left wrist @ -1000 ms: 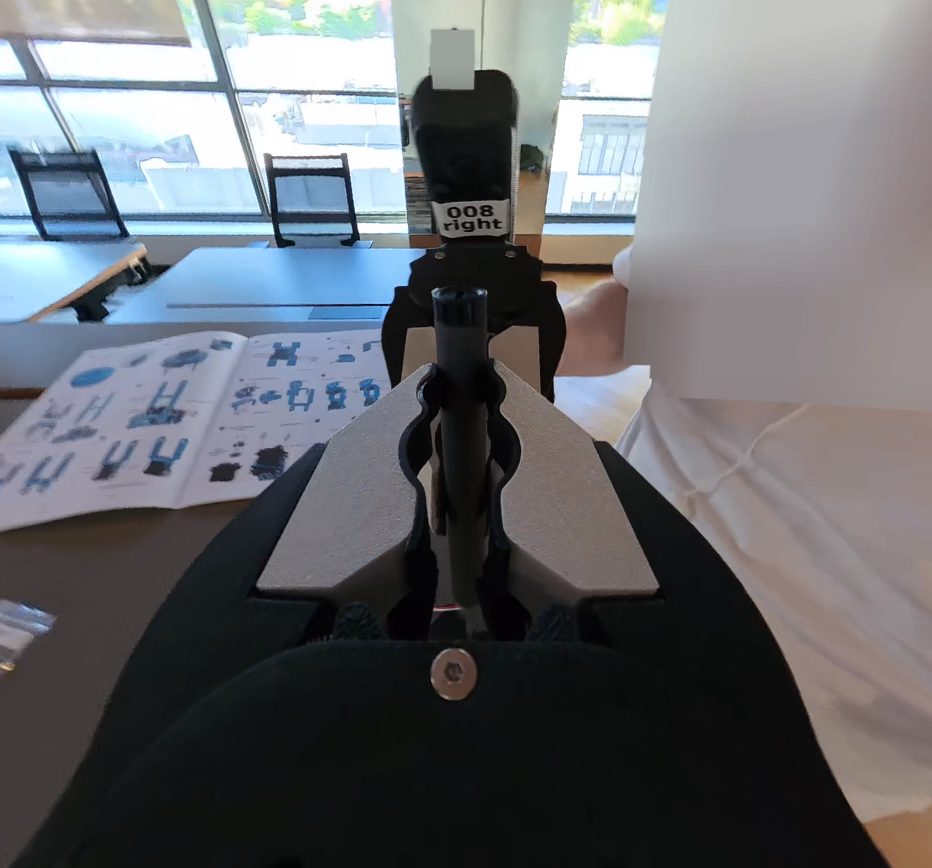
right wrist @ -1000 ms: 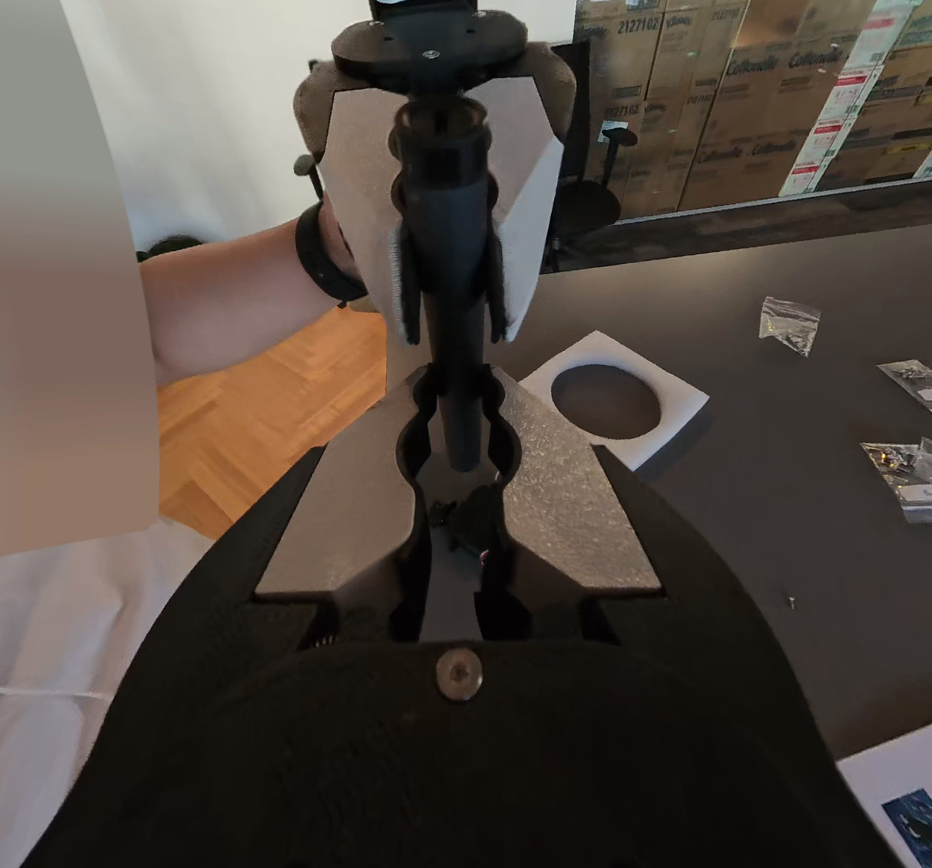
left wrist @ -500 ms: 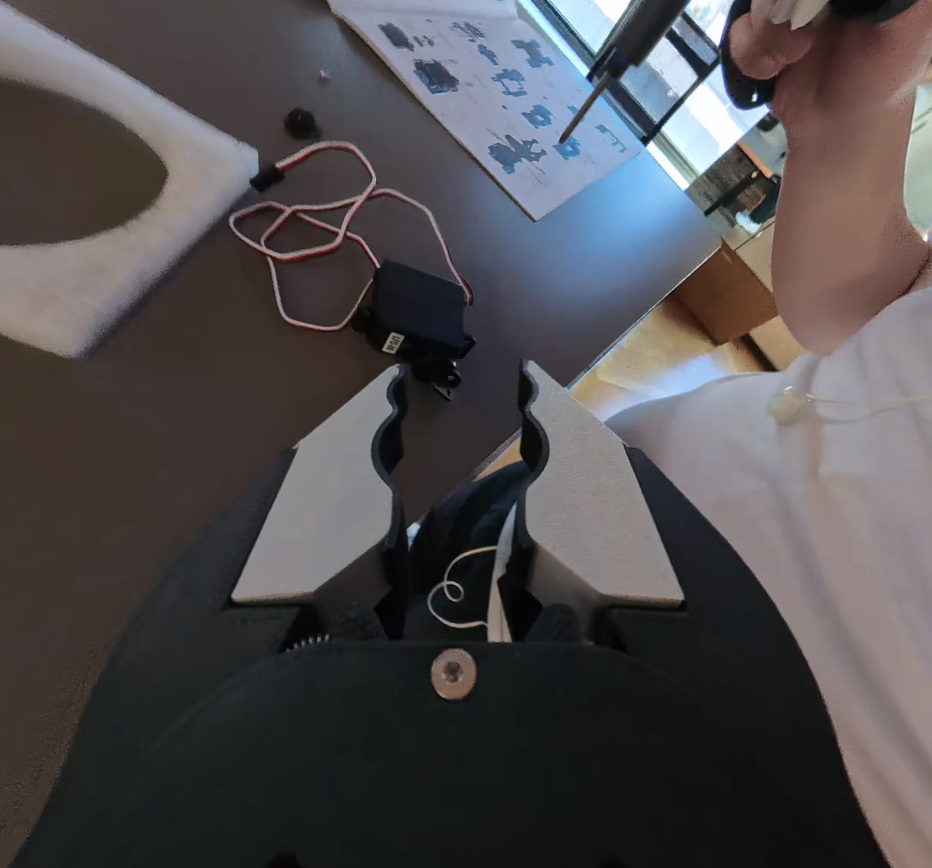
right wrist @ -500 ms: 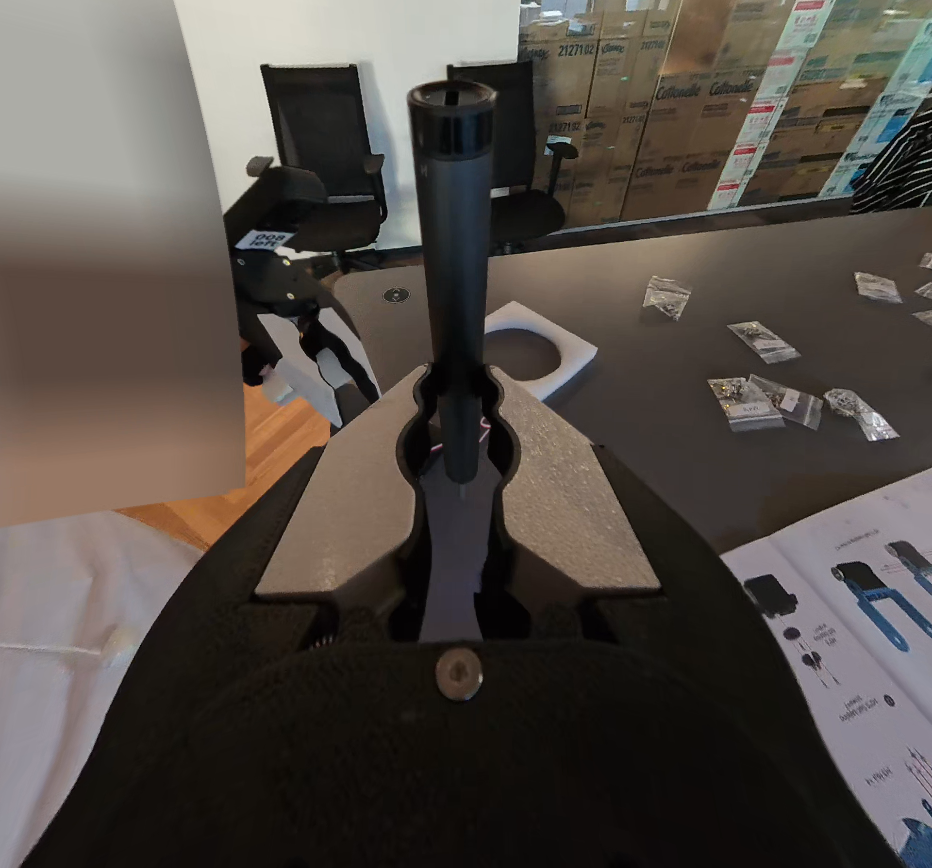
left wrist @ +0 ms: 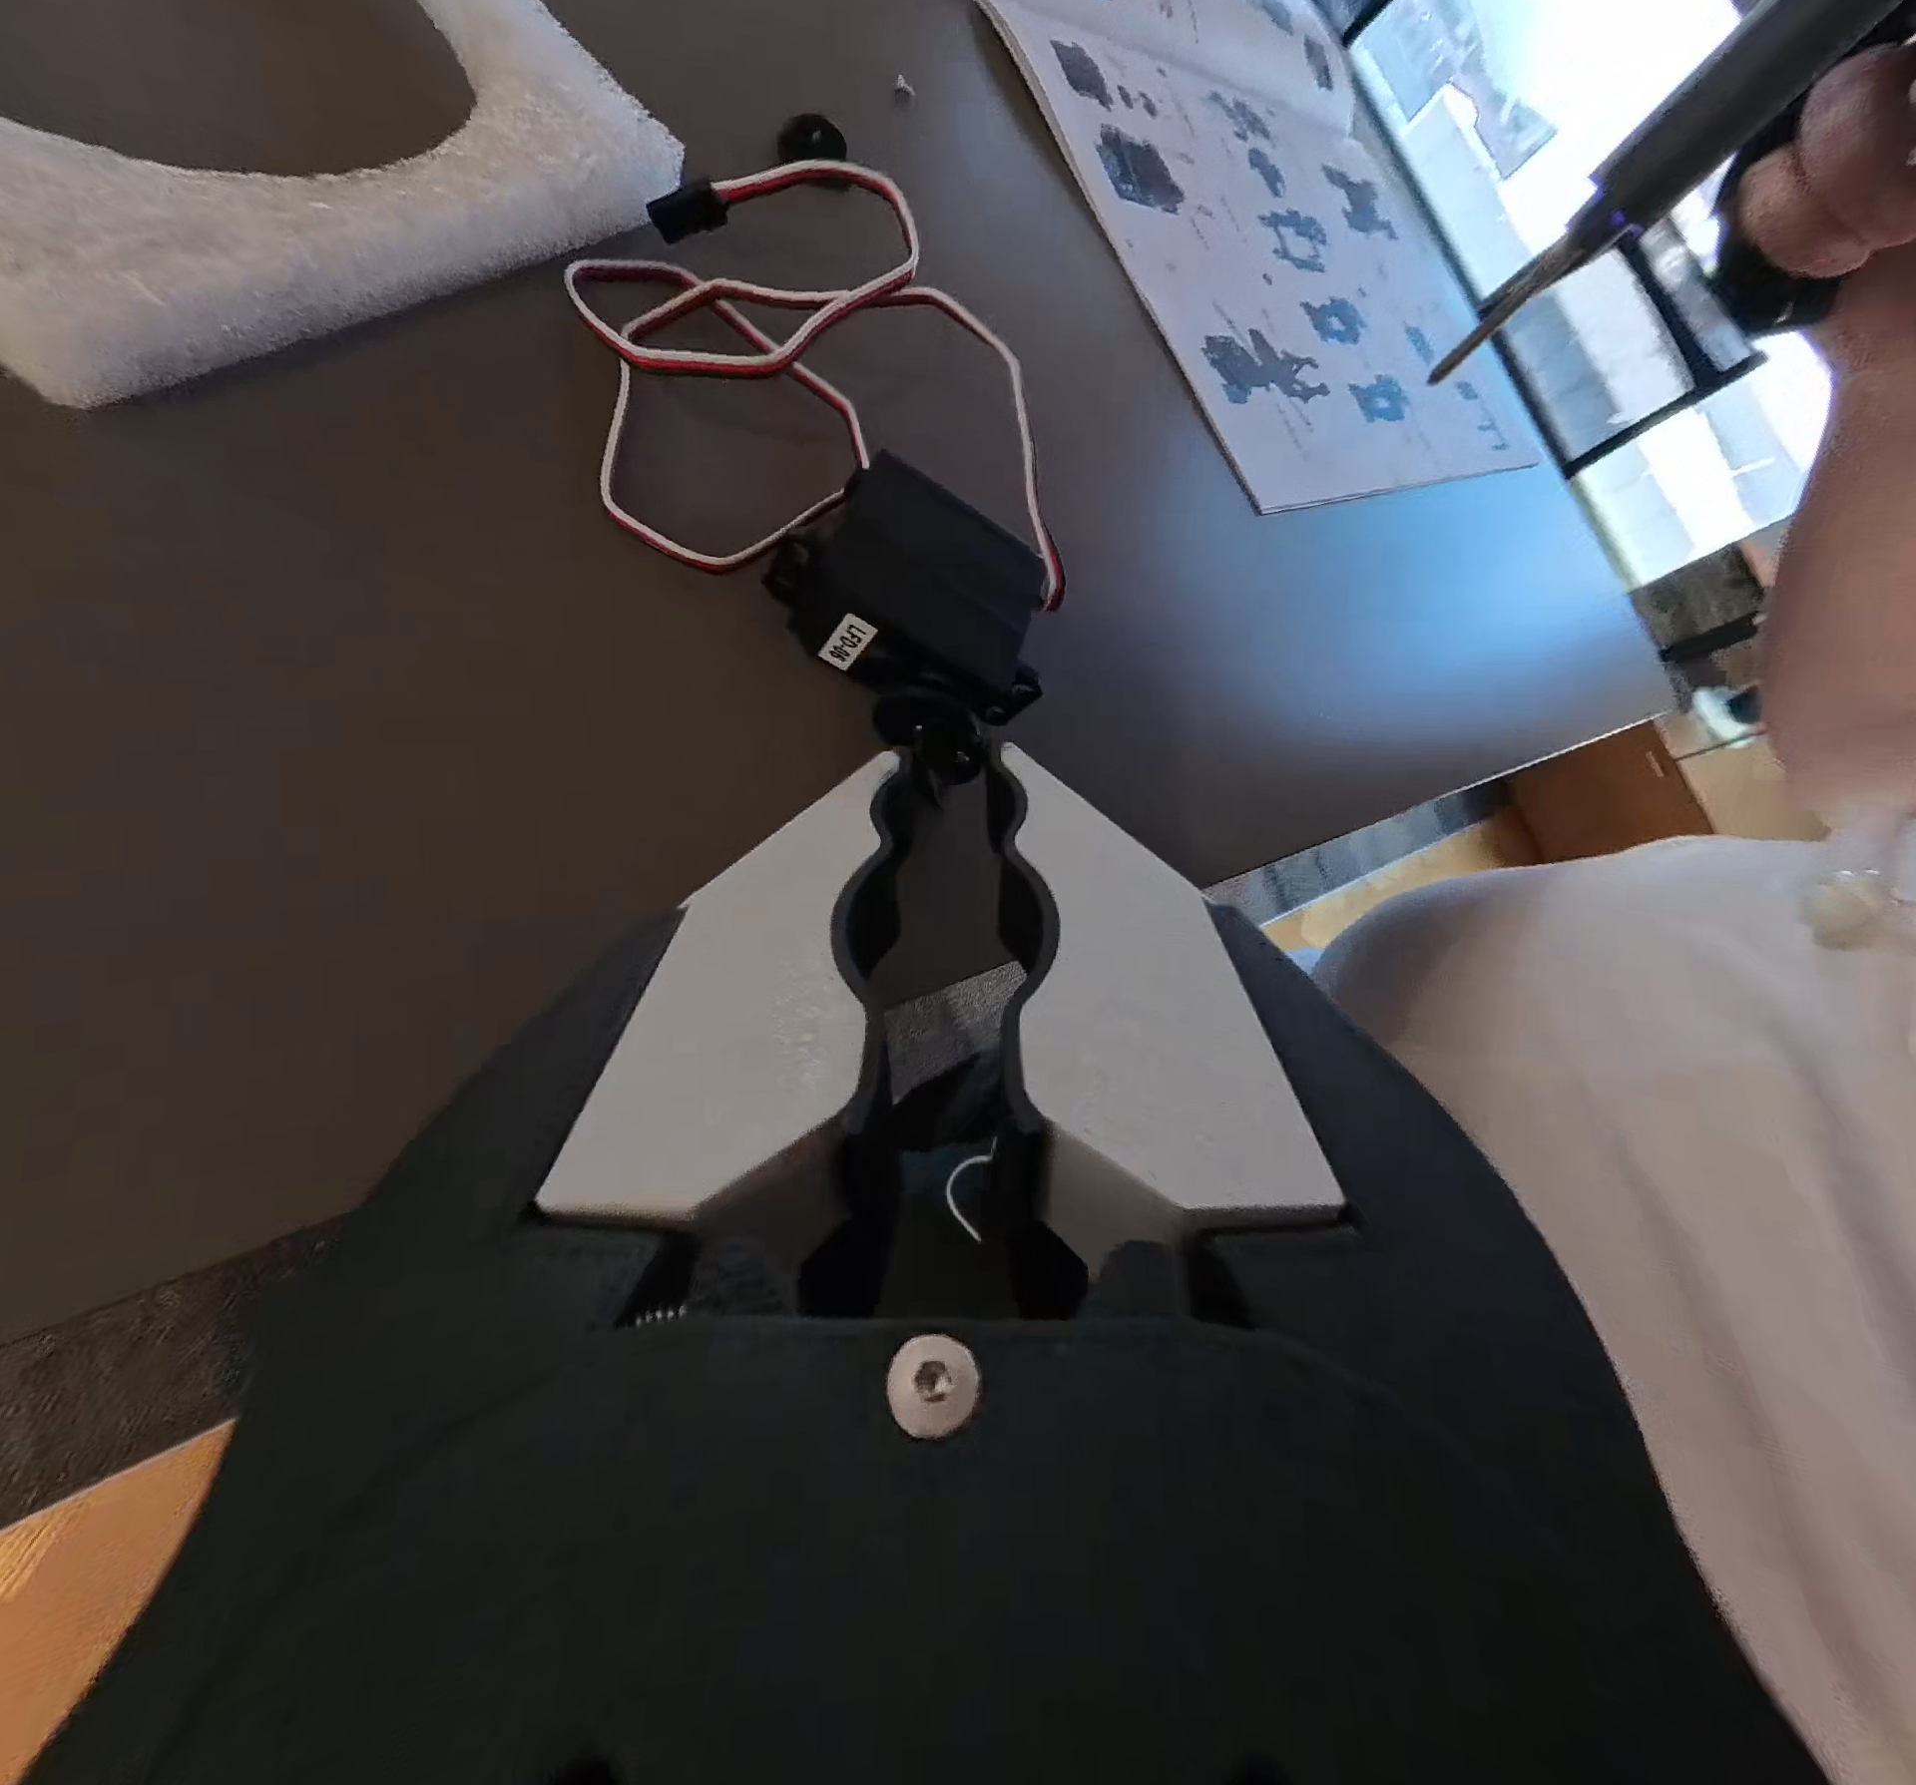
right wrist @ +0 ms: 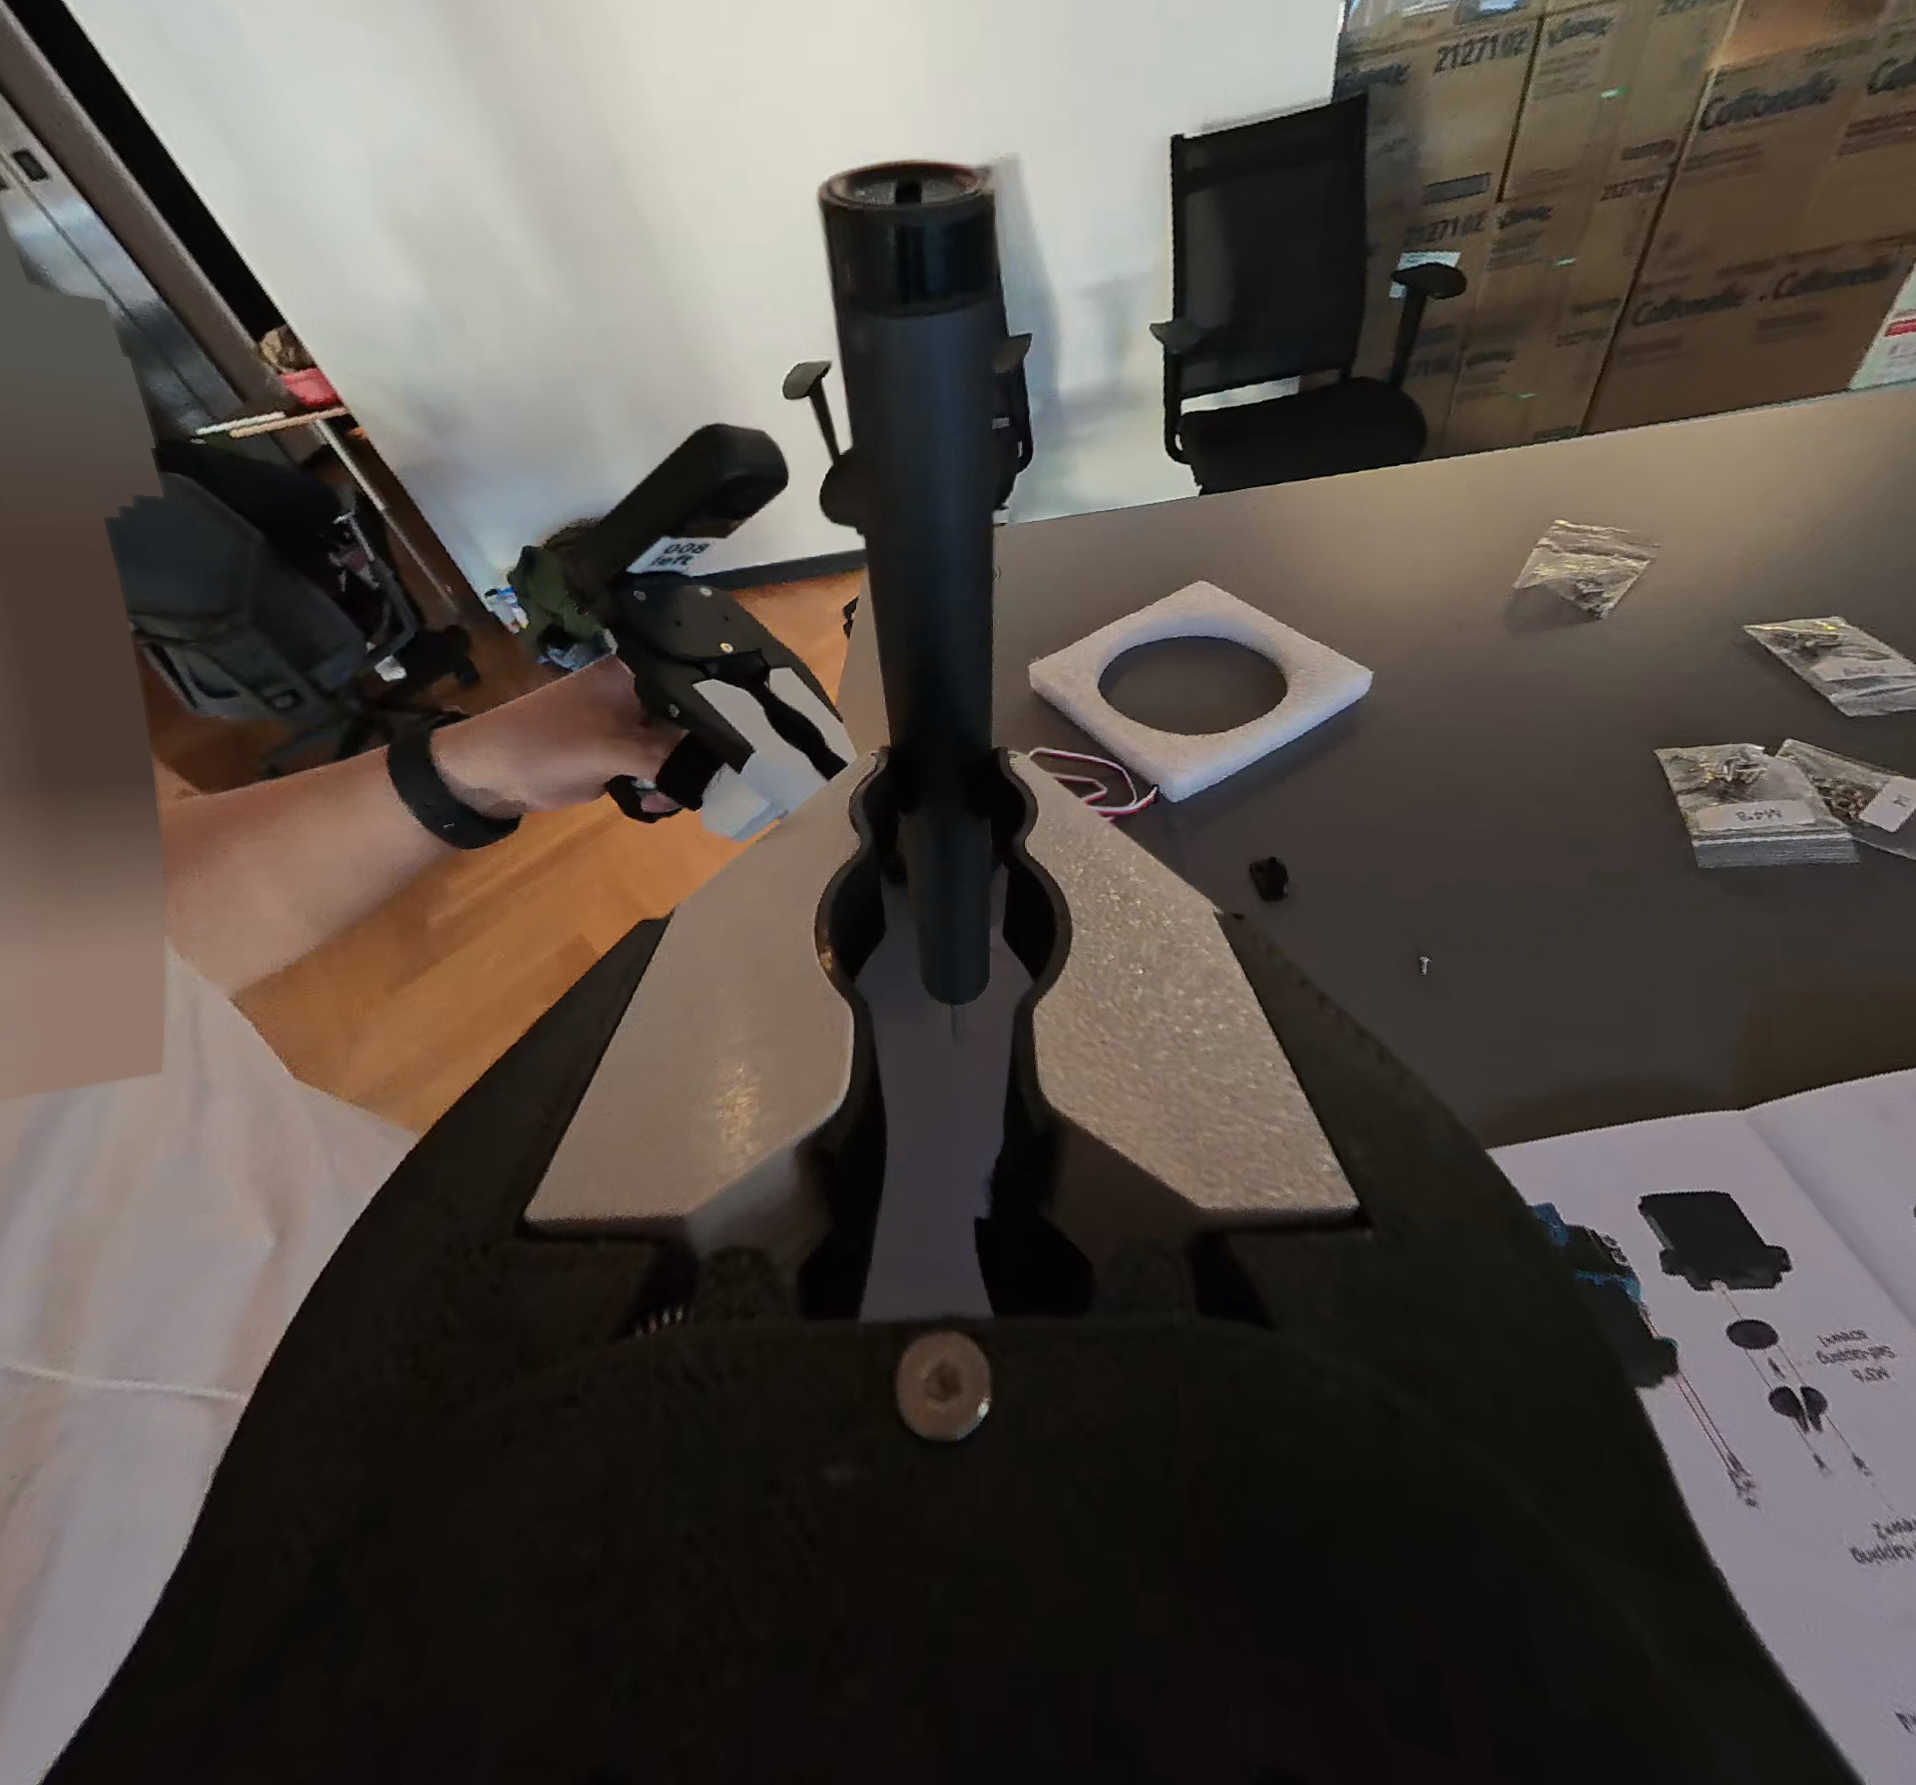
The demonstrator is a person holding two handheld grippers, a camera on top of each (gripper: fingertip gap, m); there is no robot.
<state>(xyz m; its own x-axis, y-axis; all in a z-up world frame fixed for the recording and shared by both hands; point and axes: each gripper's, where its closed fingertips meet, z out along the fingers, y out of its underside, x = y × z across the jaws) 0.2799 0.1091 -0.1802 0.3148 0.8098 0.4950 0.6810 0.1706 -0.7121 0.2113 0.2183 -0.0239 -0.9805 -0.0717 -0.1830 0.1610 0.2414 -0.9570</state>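
Observation:
My left gripper [left wrist: 952, 769] is shut, its fingertips pinching the small black end part of a black servo [left wrist: 923, 585] that lies on the dark table [left wrist: 311, 750] near its edge. The servo's red and white wire [left wrist: 788, 305] loops away toward a white foam square [left wrist: 311, 222] with a round hole. My right gripper [right wrist: 938, 771] is shut on a dark screwdriver [right wrist: 918, 512] that stands up between its fingers, held off the table's near side. The screwdriver [left wrist: 1763, 87] also shows at the upper right of the left wrist view. The left gripper [right wrist: 788, 735] shows beyond the right one.
An open instruction booklet [left wrist: 1244, 180] lies on the table, also seen in the right wrist view [right wrist: 1763, 1321]. Several small bags of screws [right wrist: 1763, 802] lie farther right. A small black part [right wrist: 1267, 877] and a loose screw [right wrist: 1426, 963] lie between. Office chairs [right wrist: 1296, 284] stand behind. Tip to tip, the grippers are about 20 centimetres apart.
My left gripper let go of the screwdriver, swung down to the table and closed its fingers on the servo's end. My right gripper keeps the screwdriver.

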